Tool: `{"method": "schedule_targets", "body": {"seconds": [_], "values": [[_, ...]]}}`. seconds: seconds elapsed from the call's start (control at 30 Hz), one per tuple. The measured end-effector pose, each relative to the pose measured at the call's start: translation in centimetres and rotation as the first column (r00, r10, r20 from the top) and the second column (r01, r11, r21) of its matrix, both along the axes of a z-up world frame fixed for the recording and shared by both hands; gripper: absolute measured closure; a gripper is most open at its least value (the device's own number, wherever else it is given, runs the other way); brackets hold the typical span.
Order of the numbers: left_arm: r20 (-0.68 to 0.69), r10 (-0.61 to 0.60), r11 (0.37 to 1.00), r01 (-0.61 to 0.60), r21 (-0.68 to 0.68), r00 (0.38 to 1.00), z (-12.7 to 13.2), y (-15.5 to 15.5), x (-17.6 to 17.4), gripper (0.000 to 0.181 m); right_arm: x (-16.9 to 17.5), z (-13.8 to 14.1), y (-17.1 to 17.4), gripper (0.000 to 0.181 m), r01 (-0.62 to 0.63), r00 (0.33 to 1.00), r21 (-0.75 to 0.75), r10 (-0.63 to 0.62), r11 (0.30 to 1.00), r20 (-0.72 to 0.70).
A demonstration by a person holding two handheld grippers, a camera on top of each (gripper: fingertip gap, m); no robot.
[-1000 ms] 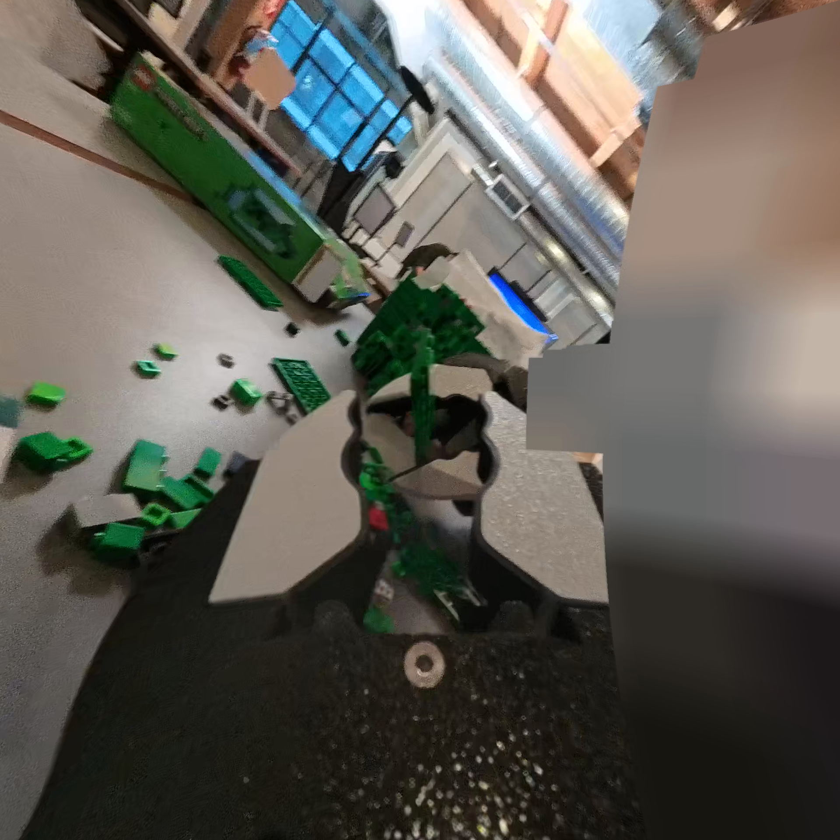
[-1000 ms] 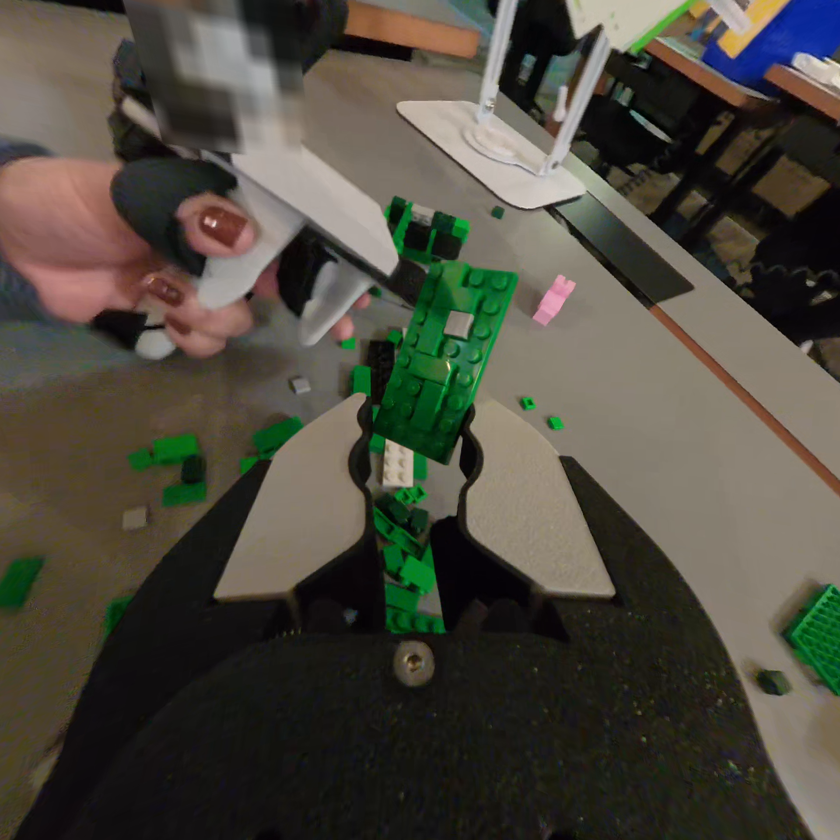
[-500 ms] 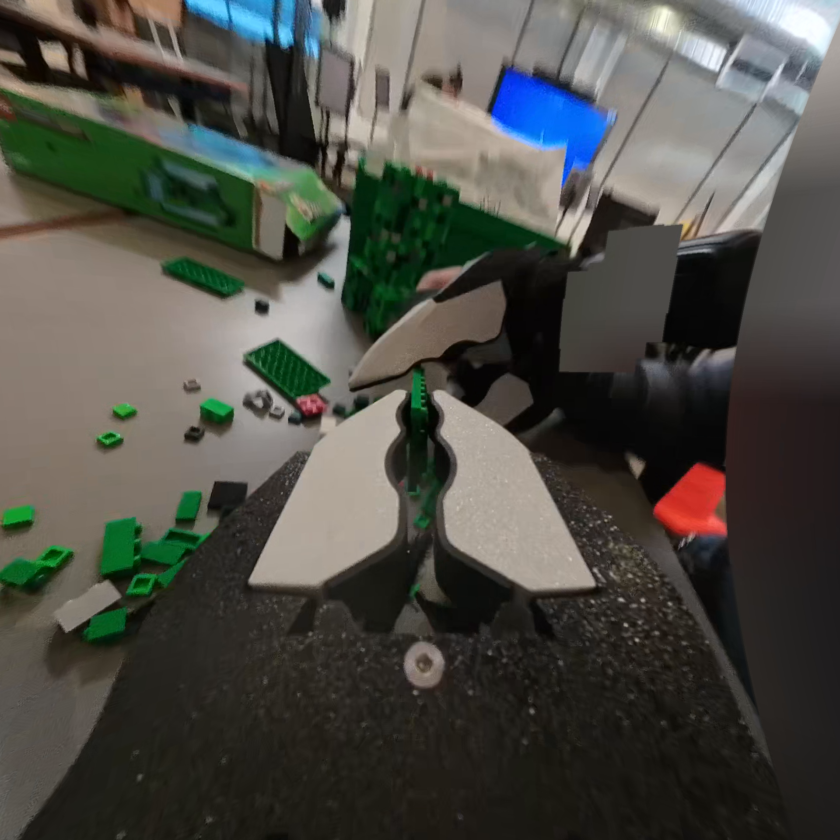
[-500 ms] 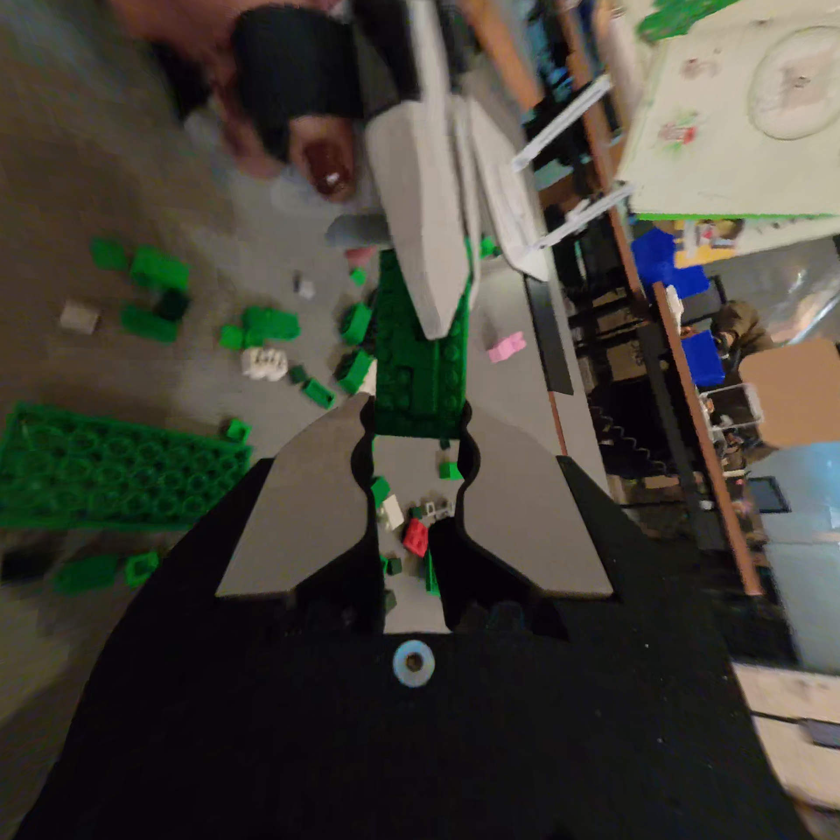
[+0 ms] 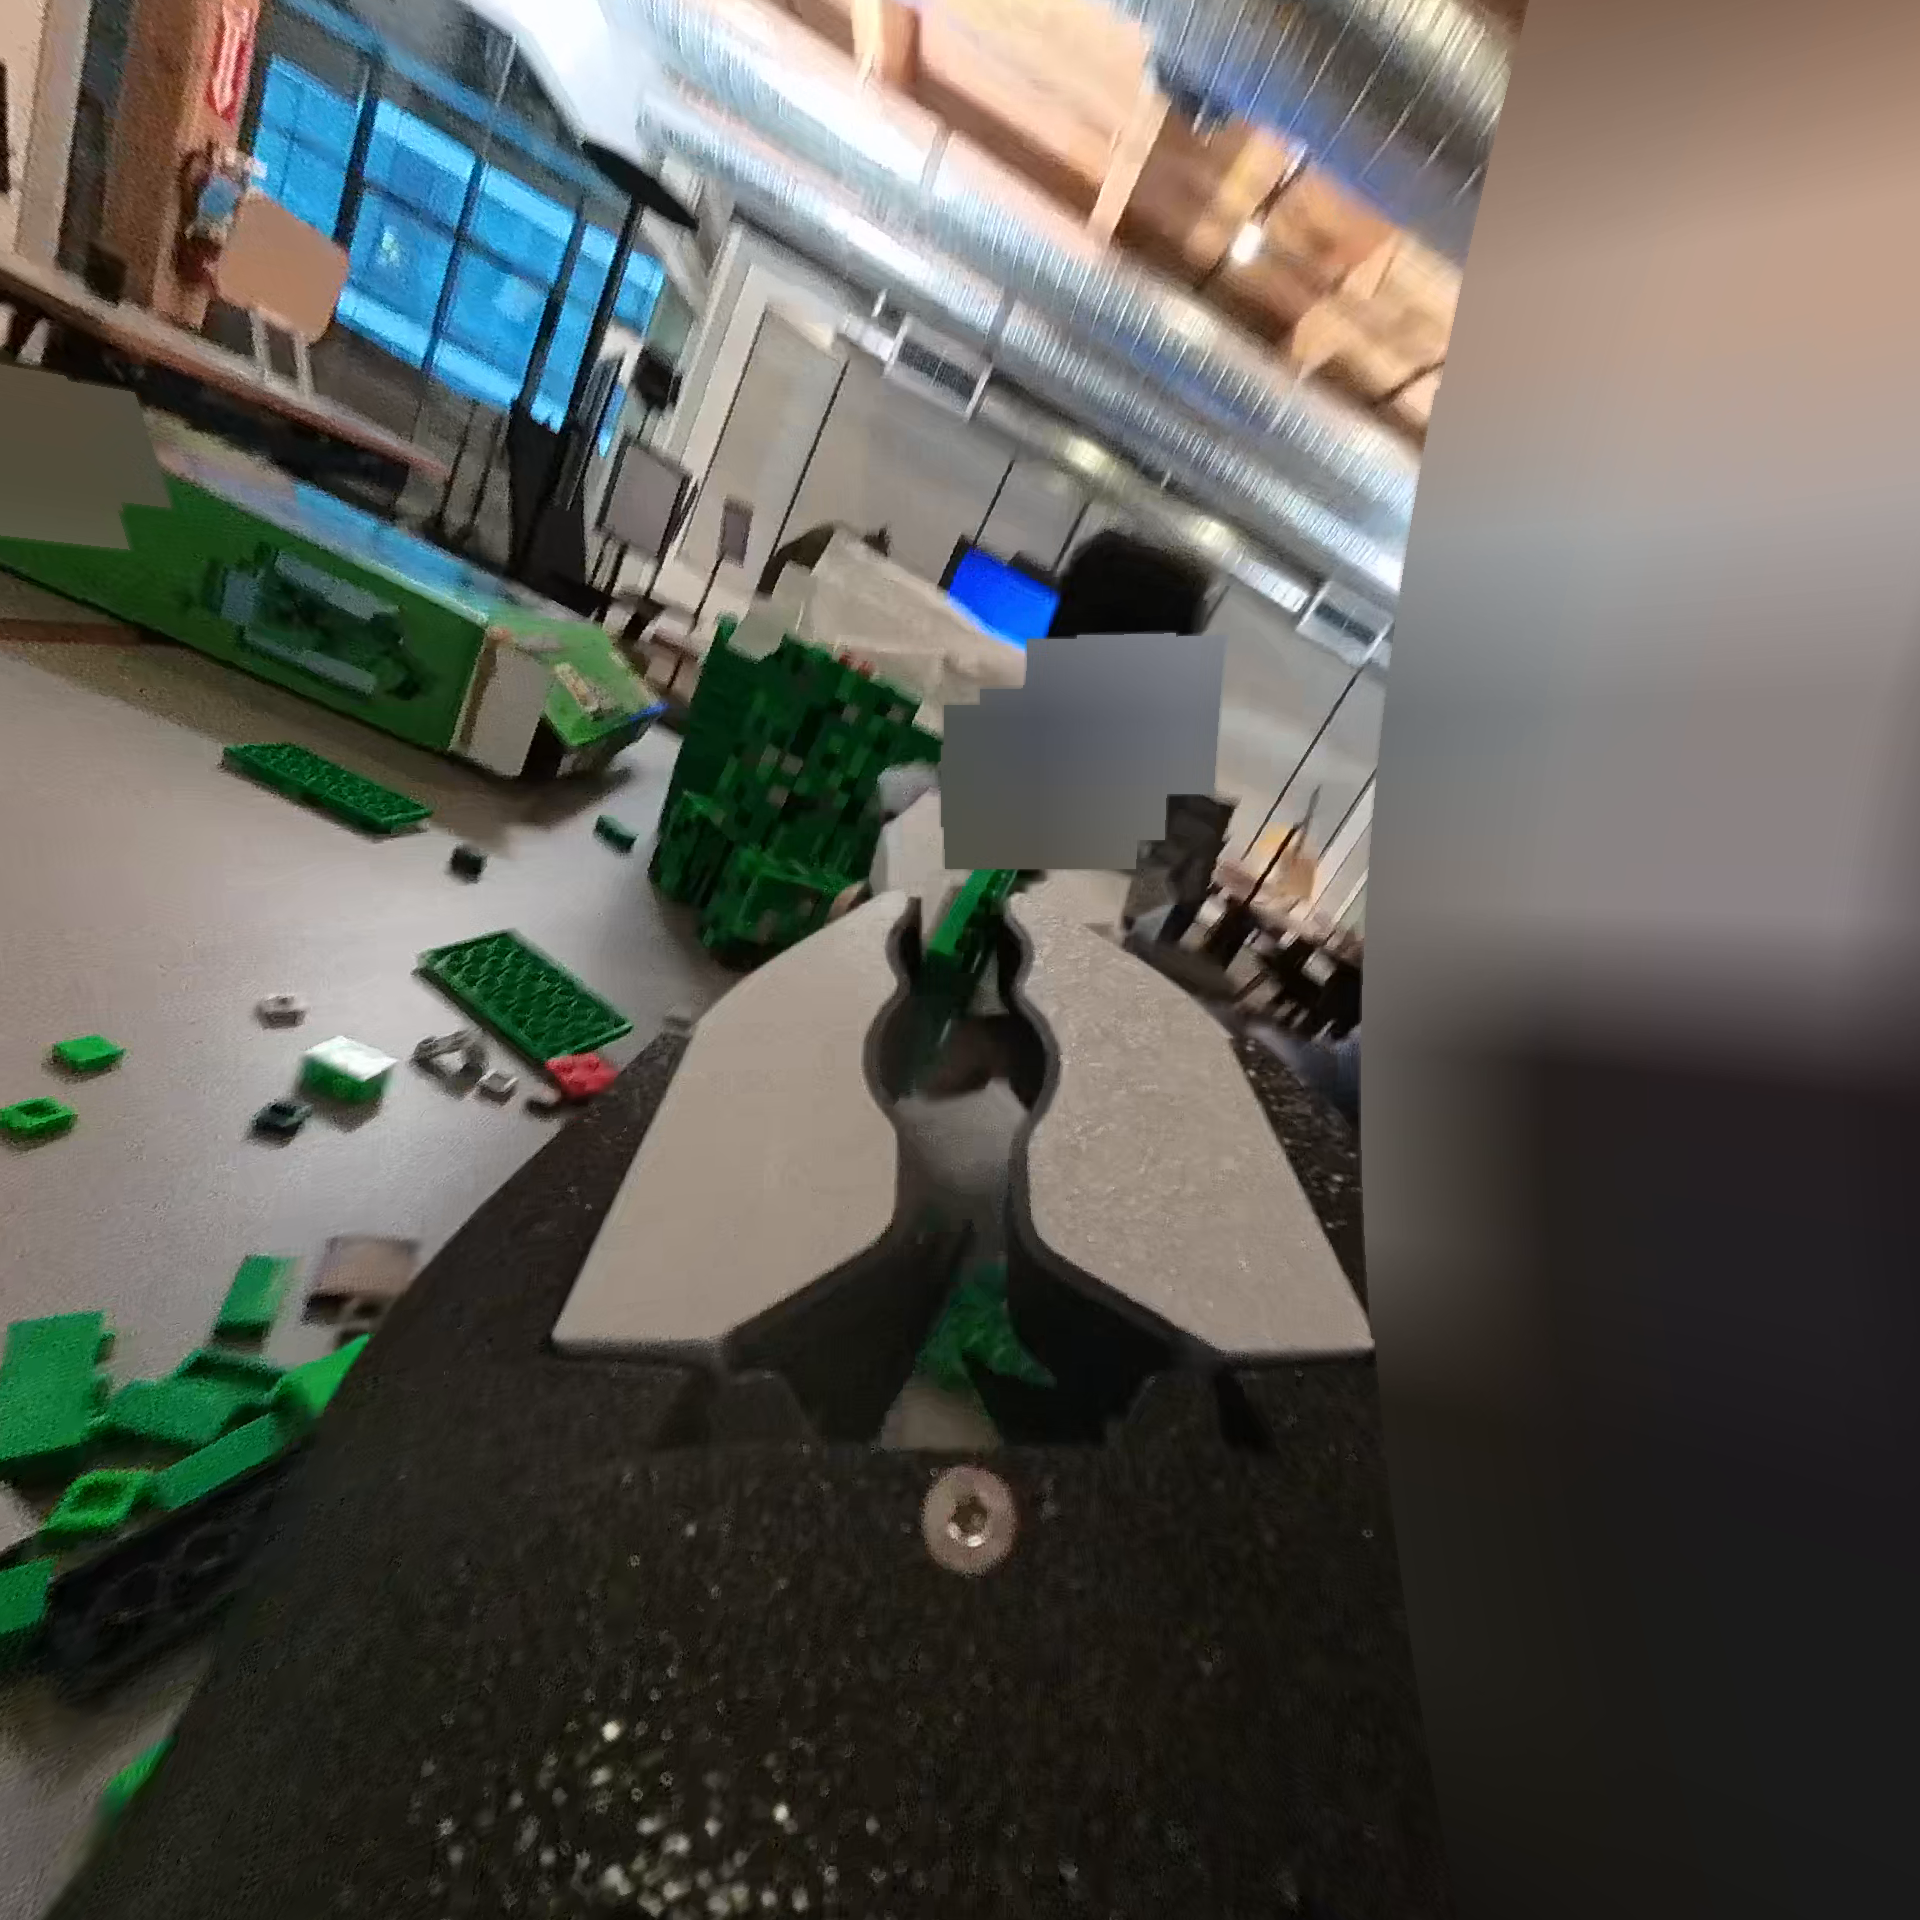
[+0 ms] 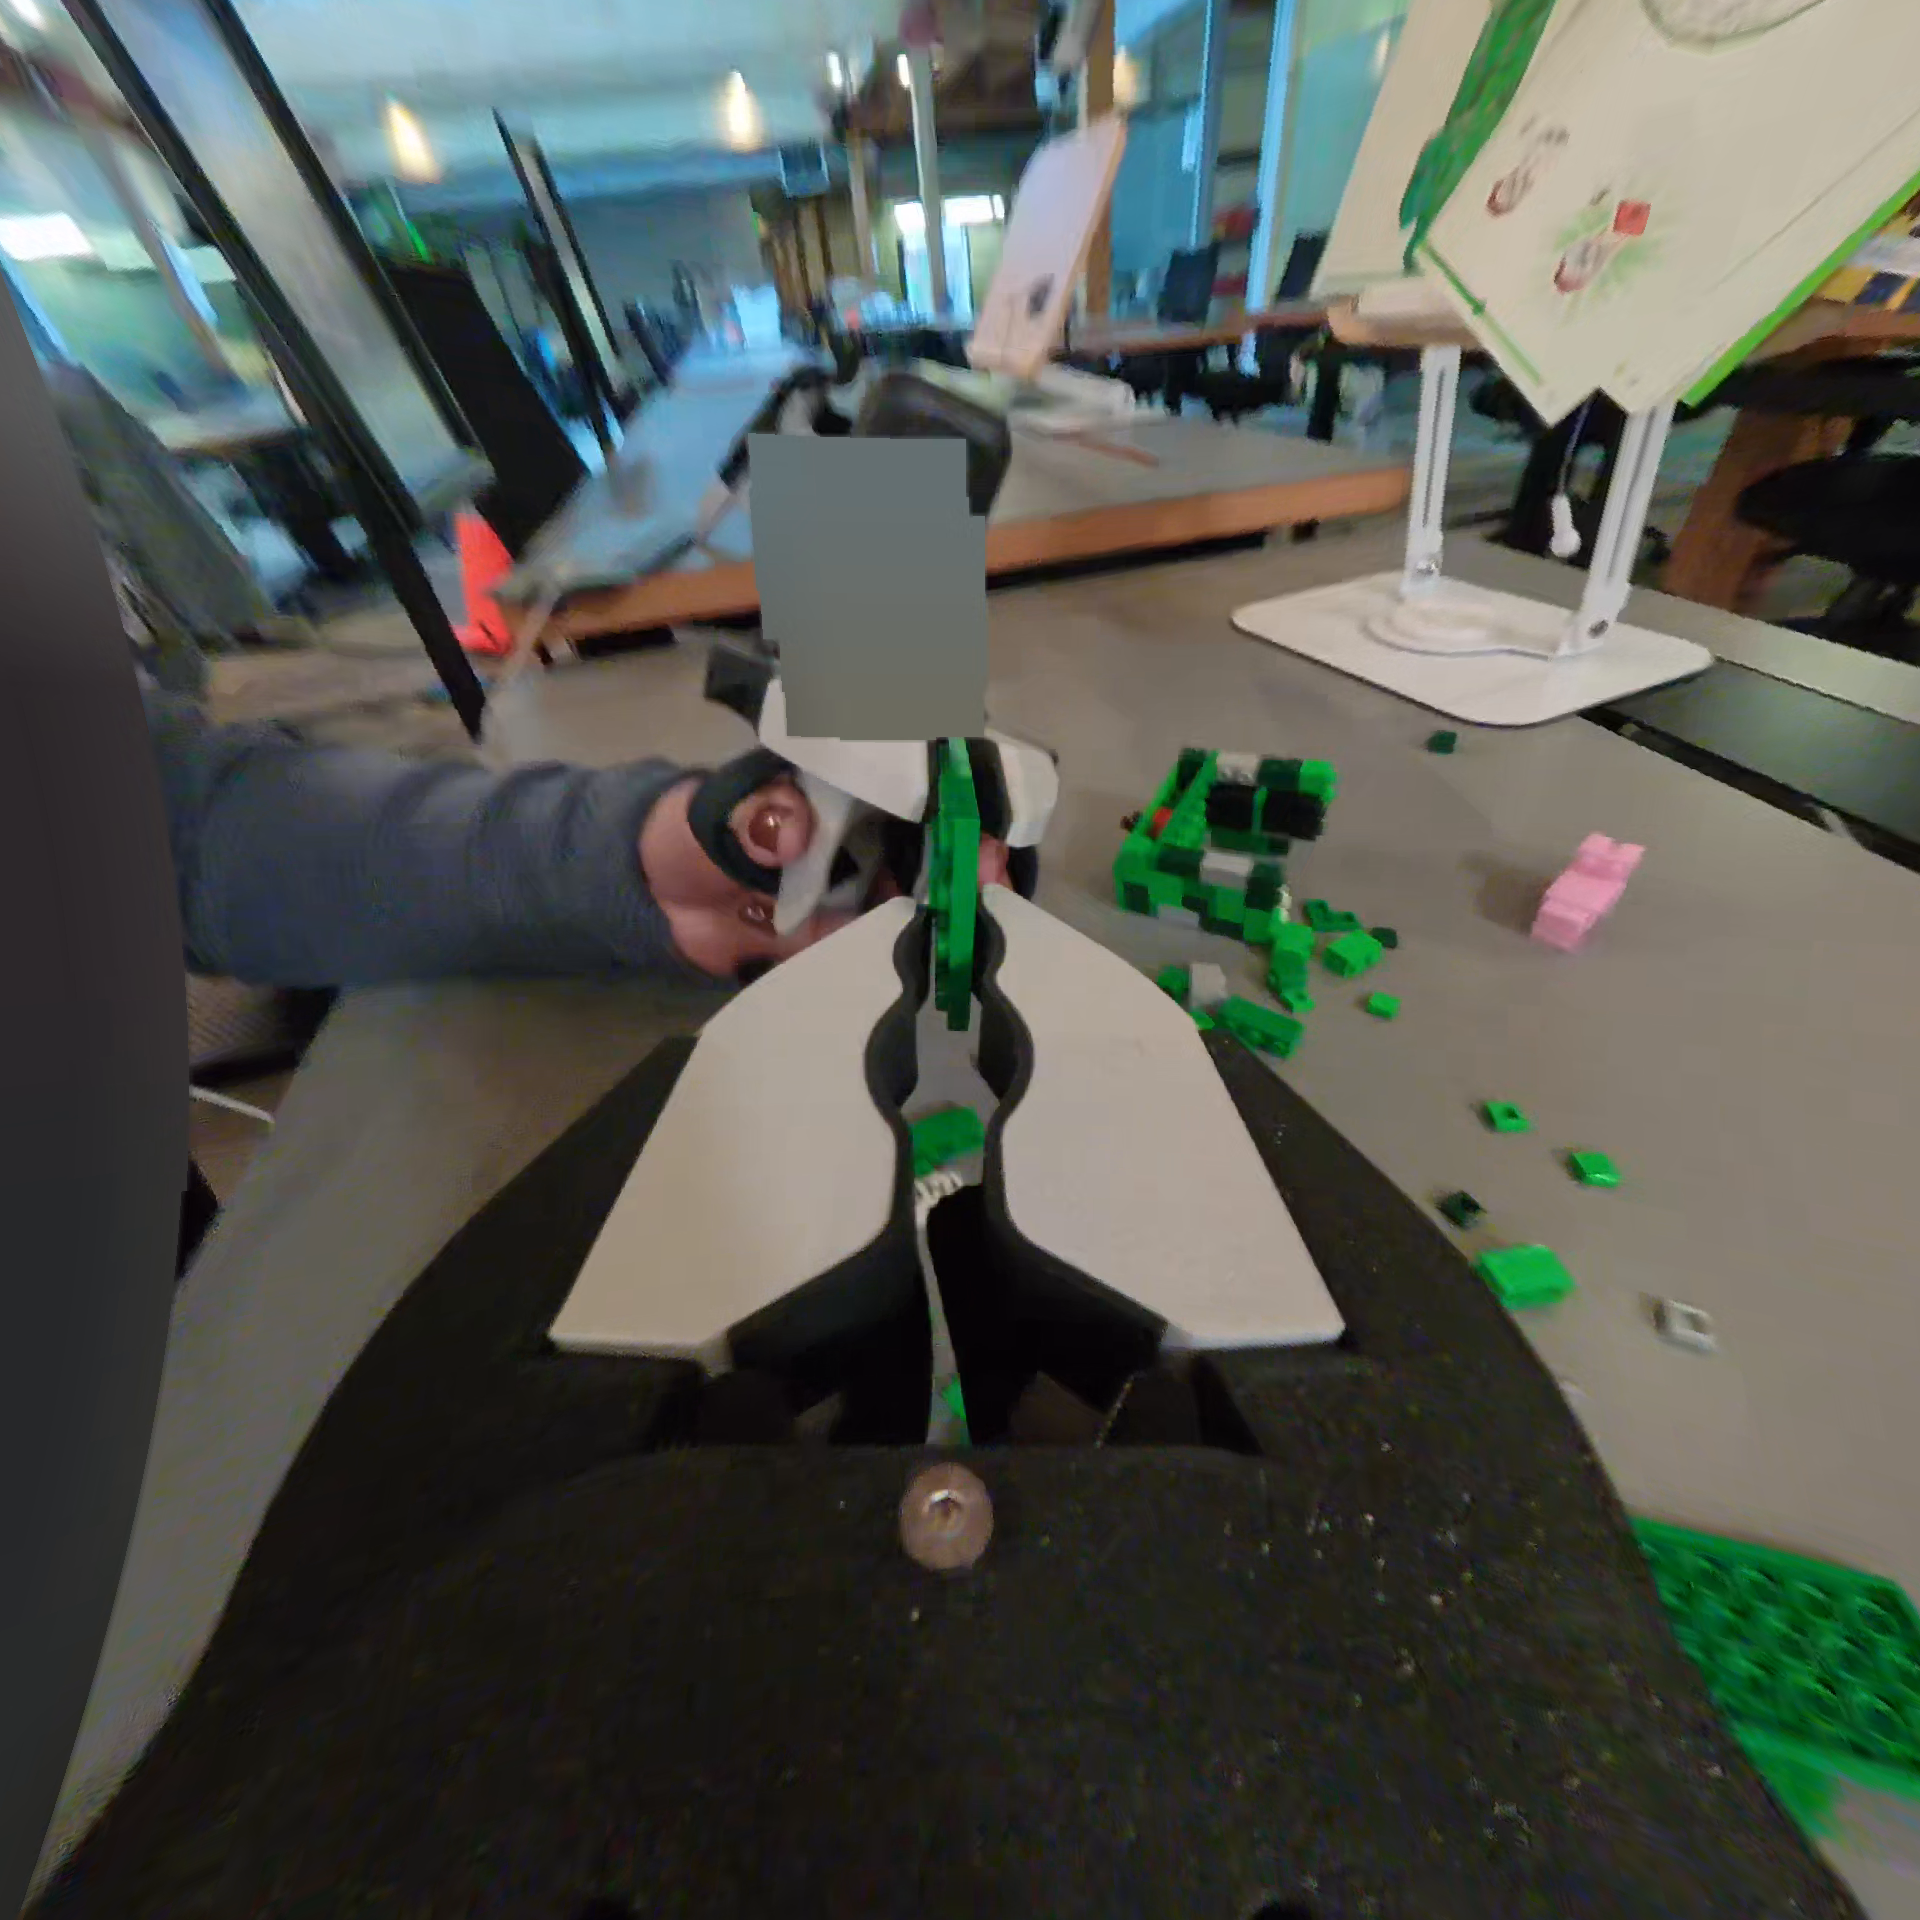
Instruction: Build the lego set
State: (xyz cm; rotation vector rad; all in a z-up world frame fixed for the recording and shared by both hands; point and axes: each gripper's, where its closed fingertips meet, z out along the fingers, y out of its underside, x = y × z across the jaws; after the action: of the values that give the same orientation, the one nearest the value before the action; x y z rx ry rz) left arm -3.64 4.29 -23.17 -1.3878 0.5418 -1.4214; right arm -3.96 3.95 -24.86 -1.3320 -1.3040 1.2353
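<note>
Both hand-held grippers, right (image 6: 956, 935) and left (image 5: 961, 935), are closed edge-on upon one green plate assembly (image 6: 954, 883) held above the table (image 6: 1714, 1039), while a partly built green model (image 6: 1226, 842) and many loose bricks (image 6: 1517, 1273) suggest much is left.

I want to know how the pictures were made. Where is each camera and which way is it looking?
Left wrist view: sits on the left gripper, looks along its fingers over the table to the green box and green model; its own fingers show.
Right wrist view: sits on the right gripper, looks the opposite way at the stand, pink piece, the person's hand and sleeve.
Both views share the green plate, pinched edge-on between both grippers.
</note>
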Motion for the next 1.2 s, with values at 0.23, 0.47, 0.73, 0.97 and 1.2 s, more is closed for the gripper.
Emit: {"method": "schedule_targets", "body": {"seconds": [0.23,0.47,0.73,0.97,1.2], "values": [[-0.403,0.053,0.977,0.037,0.212,0.914,-1.7,-1.4,1.2,0.146,2.9,-3.2,0.0,0.176,-0.074,0.888,0.339,-0.092,0.938,0.450],[-0.539,0.148,0.965,-0.003,0.261,0.829,-3.6,-1.0,2.1,0.176,1.9,-3.4,0.6,0.158,-0.022,0.892,0.391,-0.159,0.920,0.423],[0.252,0.068,0.997,-0.059,-0.044,0.965,2.1,-0.3,0.1,0.177,1.6,-0.5,-0.9,0.146,-0.076,0.982,0.018,0.071,0.997,0.173],[0.140,0.008,1.000,-0.008,-0.002,0.990,1.4,-1.3,2.1,0.173,0.7,-0.5,-1.6,0.175,-0.112,0.984,-0.051,0.118,0.992,0.132],[-0.487,0.241,0.946,-0.090,0.312,0.839,-2.5,-0.3,2.4,0.123,3.8,-4.8,2.2,0.176,-0.043,0.803,0.507,-0.272,0.861,0.530]]}}
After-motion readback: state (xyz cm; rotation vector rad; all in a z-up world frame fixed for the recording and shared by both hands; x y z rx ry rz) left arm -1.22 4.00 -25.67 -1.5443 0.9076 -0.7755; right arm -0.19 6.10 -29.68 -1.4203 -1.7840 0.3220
